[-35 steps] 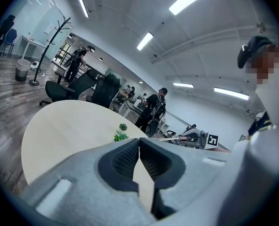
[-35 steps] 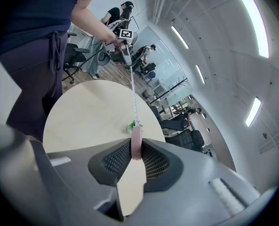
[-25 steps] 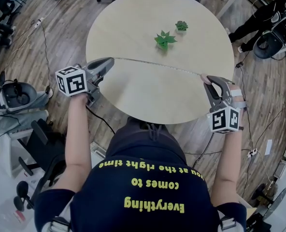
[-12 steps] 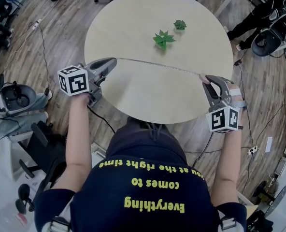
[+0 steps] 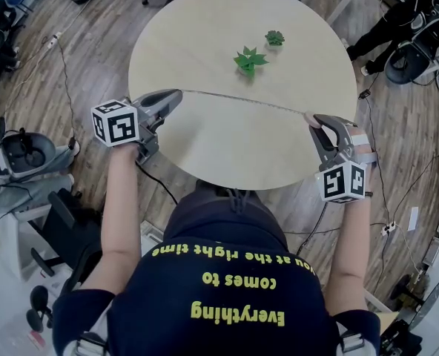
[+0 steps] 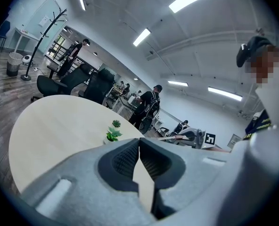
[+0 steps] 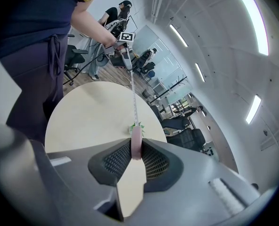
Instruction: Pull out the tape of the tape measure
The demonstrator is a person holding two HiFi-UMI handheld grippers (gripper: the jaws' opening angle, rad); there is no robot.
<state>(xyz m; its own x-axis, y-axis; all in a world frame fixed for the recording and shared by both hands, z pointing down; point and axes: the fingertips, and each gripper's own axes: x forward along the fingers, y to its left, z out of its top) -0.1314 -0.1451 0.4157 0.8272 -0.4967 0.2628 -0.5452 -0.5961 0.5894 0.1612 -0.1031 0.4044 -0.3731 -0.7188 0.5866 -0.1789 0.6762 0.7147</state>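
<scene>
The tape [image 5: 242,100] ran taut in a thin line above the round table [image 5: 205,28], from the tips of one pair of jaws to the tips of the other. At its left end our left gripper [image 5: 173,95] had its jaws pressed together, with barely a hairline between the pads. The tape's end was nipped at their very tips, and from there the strip led away toward the other hand. Past the middle of the line, on the side away from us, stood a leafy plant [image 5: 249,60] and a small succulent [image 5: 275,38], well apart from either pair of jaws. At the right end our right gripper [image 5: 314,119] pinched the pink case [image 7: 136,145] of the tape measure edge-on between its ribbed pads, and the tape left the case straight ahead of the tips.

We judged the pulling step to be well along, with a long run of tape out. The next move, as we saw it, called for drawing the two grippers further apart along the tape's own line. Both grips would need to hold firm so the end did not slip and snap back.
</scene>
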